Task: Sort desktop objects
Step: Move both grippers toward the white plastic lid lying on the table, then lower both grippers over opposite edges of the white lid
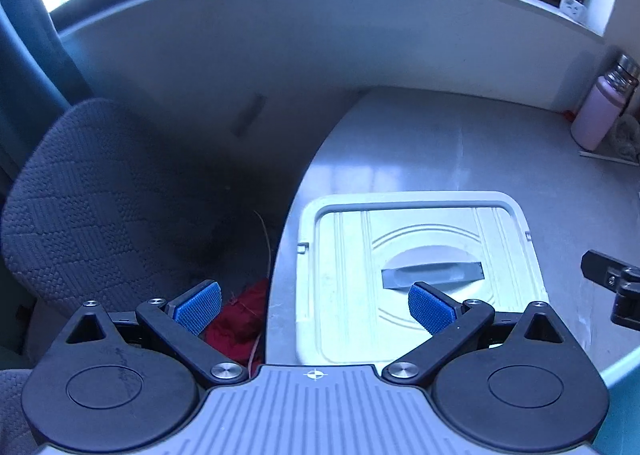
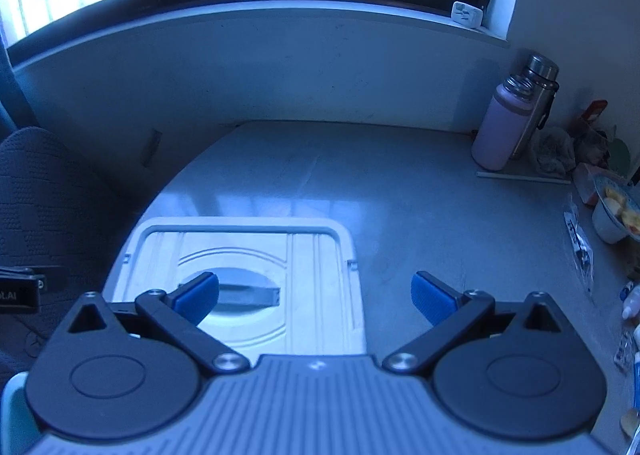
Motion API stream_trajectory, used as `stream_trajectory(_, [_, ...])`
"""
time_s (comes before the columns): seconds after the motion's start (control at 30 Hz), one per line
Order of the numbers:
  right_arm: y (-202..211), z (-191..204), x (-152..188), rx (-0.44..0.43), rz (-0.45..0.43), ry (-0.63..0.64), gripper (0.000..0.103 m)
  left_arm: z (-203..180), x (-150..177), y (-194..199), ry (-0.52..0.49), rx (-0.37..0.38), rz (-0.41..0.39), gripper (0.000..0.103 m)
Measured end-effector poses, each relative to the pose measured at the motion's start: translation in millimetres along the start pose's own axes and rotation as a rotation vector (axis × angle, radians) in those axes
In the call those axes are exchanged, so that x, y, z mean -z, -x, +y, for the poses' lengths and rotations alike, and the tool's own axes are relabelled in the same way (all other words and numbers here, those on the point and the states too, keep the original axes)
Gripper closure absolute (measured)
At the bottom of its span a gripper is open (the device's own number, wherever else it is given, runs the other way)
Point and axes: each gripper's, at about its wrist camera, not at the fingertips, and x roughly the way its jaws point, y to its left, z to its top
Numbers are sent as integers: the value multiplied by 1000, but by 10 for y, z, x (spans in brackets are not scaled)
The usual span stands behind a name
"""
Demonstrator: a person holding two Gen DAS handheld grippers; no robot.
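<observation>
Both grippers stood released and empty as we held them over the near edge of the table (image 2: 420, 191). Our left gripper (image 1: 316, 305) had its blue pads spread wide, one over the gap beside the table edge, the other above the white lidded box (image 1: 416, 275). Our right gripper (image 2: 316, 297) was equally spread, its left pad over the box (image 2: 240, 283) and its right pad over bare table.

The box lay closed at the near left of the table, its lid on and its recessed grey handle (image 1: 432, 273) untouched. The things to be sorted sat well apart from it, crowded along the right edge in the right wrist view: a pink bottle (image 2: 500, 131) with a steel flask (image 2: 538, 95) just behind it, a crumpled bag (image 2: 556, 151), a white cup of food (image 2: 614, 215), a clear packet (image 2: 578, 247) and some small items at the far right which we could not make out.

We judged that the sorting had not yet begun and that opening the box was the step in hand. The next move would call for lowering one gripper onto the handle recess, closing on the bar and lifting the lid clear, while the other steadied the rim. The handle looked shallow, so the pads would need to go in squarely.

Beyond the table's left edge we saw a grey chair (image 1: 100, 191) and a red cloth (image 1: 240, 319) lying low.
</observation>
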Motion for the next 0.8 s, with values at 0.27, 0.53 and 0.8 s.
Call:
stream_trajectory(0.27, [-542, -45, -172, -4, 105, 9, 0, 42, -228, -498, 32, 35, 120, 2])
stream_trajectory(0.53, [-1114, -70, -267, -26, 269, 6, 0, 124, -355, -1002, 39, 57, 231, 2])
stream_trajectory(0.8, [-1558, -104, -217, -36, 413, -22, 0, 174, -343, -1406, 57, 62, 327, 2])
